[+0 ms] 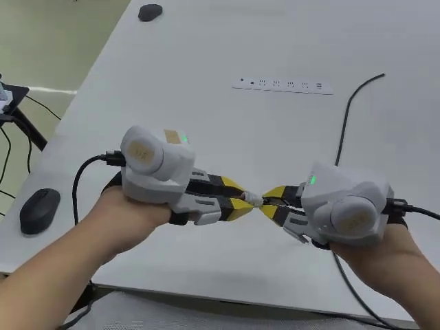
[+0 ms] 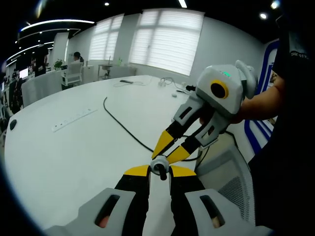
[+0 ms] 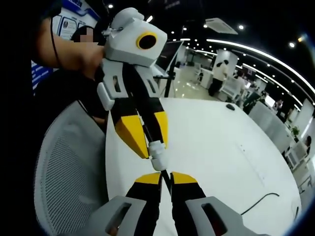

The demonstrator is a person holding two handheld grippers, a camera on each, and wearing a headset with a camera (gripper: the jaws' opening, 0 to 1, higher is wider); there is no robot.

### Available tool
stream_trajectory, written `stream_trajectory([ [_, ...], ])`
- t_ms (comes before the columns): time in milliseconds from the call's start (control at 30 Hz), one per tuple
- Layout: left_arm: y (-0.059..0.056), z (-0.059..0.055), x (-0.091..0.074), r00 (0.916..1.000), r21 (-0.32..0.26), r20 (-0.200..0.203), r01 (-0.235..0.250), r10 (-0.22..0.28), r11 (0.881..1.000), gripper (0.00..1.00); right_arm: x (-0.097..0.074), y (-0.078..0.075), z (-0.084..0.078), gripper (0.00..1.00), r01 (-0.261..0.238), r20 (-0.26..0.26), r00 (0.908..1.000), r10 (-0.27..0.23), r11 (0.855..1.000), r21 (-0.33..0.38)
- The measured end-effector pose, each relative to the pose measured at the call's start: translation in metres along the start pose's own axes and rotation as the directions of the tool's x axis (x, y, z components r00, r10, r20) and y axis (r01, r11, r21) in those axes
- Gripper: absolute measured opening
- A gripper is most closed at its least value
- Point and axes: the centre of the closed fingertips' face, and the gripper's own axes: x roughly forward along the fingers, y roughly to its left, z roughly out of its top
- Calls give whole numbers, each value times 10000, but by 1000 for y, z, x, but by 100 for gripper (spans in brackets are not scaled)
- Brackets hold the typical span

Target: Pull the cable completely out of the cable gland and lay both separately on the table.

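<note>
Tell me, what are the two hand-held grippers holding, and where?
The left hand-held gripper pinches the white cable gland by its body. The right hand-held gripper pinches the black cable just beside the gland.

head cam: overhead, facing forward and down, close; table runs to 12 o'clock, left gripper and right gripper meet near 6 o'clock.
left gripper cam: along its own jaws, very near; right gripper enters from 1 o'clock.
right gripper cam: opposite heading, right on the cable; left gripper enters from 11 o'clock.
shared: cable gland and table in all three; power strip in head and left gripper cams.
</note>
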Motion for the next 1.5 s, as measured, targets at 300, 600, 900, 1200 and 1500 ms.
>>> stream_trajectory([
  [300, 3, 6, -1, 9998, -136, 218, -8, 11, 9999, 15, -2, -9, -12, 0, 303, -335, 9990, -301, 9995, 55],
  [600, 5, 7, -1, 9994, -184, 336, -53, 59, 9998, 15, -7, -19, -40, 0, 407, -701, 9969, -353, 9962, 769],
  [900, 5, 1, 0, 9998, -195, 180, -120, 124, 9997, 15, -8, -21, -65, 0, 415, -1057, 9940, -289, 9920, 1196],
  [1200, 3, -5, 3, 9999, -220, 117, -113, 115, 9997, 15, -8, -23, -67, 0, 488, -1172, 9926, -319, 9883, 1445],
  [1500, 3, -7, 2, 9995, -106, 292, -94, 97, 9999, 15, -11, -37, -53, 0, 718, -1146, 9919, -551, 9866, 1464],
])
